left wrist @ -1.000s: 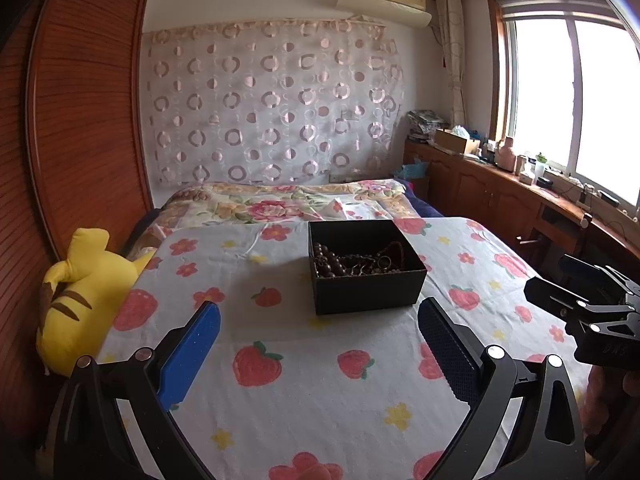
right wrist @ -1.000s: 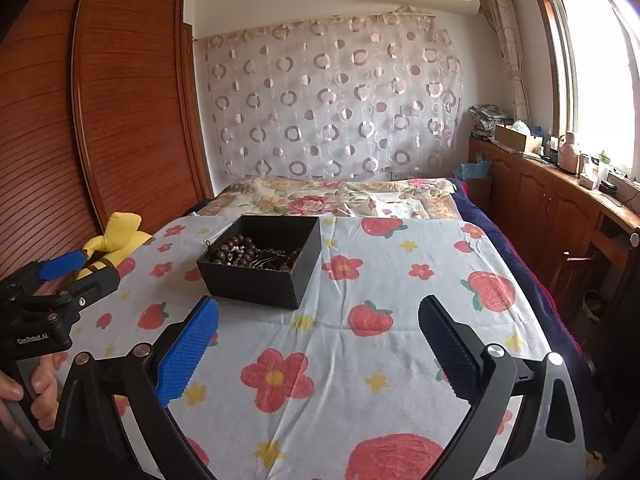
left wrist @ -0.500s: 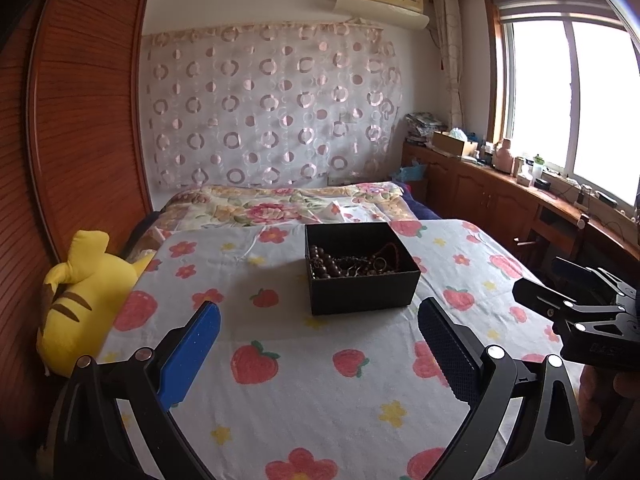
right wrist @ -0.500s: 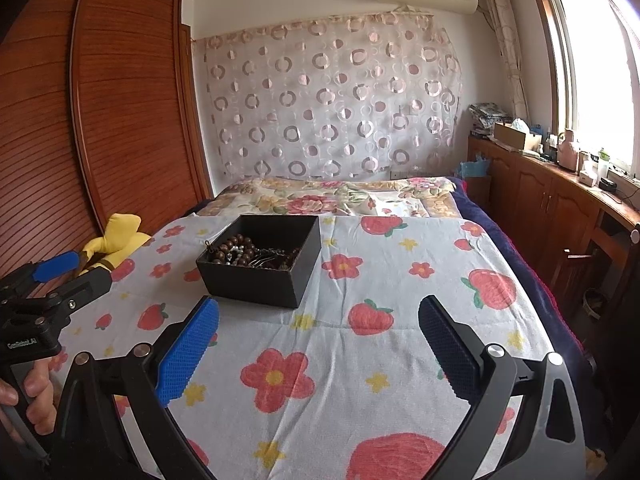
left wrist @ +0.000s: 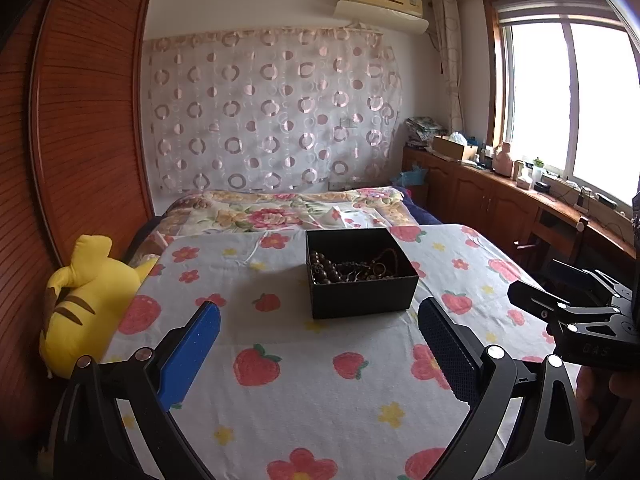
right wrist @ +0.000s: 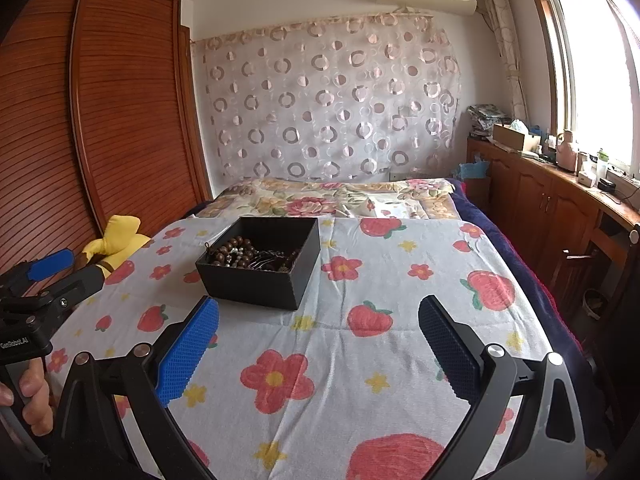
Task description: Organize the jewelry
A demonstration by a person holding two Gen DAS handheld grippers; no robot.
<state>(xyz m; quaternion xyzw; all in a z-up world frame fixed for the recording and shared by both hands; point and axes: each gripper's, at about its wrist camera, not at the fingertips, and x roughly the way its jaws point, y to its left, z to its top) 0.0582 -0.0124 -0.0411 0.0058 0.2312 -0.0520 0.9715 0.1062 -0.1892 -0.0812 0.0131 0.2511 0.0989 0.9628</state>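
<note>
Both tools hover over the bed [left wrist: 304, 384], short of the black box [left wrist: 360, 292], and nothing is gripped. The left tool [left wrist: 318, 344] has its blue pads spread wide and empty; the right tool [right wrist: 318, 340] is just as wide and just as empty. The jewelry [right wrist: 250, 256] sits tangled in the box: dark wooden beads and what look like thin metal chains, though it's hard to separate the strands from here. That tangle is the risk, I'd say: pinch one strand and the whole clump may lift, dragging the light box across the soft strawberry-print sheet [right wrist: 360, 360] or tipping it. The mattress gives, so a push down could tilt the box too. There's open sheet on every side of it, the yellow plush toy [left wrist: 88, 292] well off at the left edge, and the bed's right edge drops away beyond the right tool.
</note>
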